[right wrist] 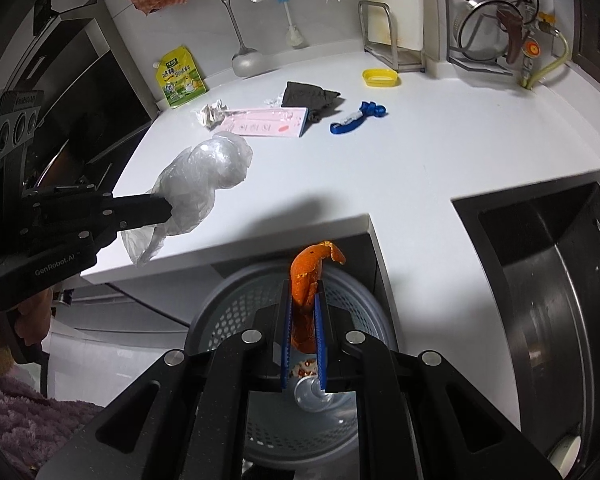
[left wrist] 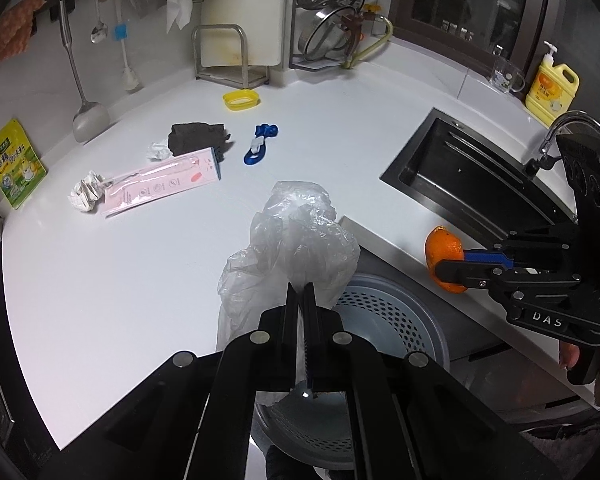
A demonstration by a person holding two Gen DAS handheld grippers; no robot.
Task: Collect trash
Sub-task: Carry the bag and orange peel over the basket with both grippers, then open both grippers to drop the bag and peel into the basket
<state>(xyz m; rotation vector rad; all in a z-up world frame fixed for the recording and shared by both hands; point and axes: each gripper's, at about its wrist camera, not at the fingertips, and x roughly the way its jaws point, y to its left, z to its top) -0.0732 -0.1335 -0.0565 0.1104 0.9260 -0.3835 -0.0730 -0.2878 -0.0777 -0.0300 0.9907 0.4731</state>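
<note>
Right wrist: perforated bin point(right wrist: 236, 312) holds scraps beneath clamped orange peel point(right wrist: 306, 280).

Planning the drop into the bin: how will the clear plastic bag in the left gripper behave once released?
The plastic bag looks thin and crumpled, so probably floppy and very light. Pinched in the left gripper, it may cling or drift rather than fall straight into the trash bin.

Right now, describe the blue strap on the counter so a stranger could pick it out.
On the white countertop, find the yellow oval lid near the back rack. Just in front lies the blue woven strap, right of the dark folded cloth. It is the only blue item, knotted and carrying a white clip.
</note>
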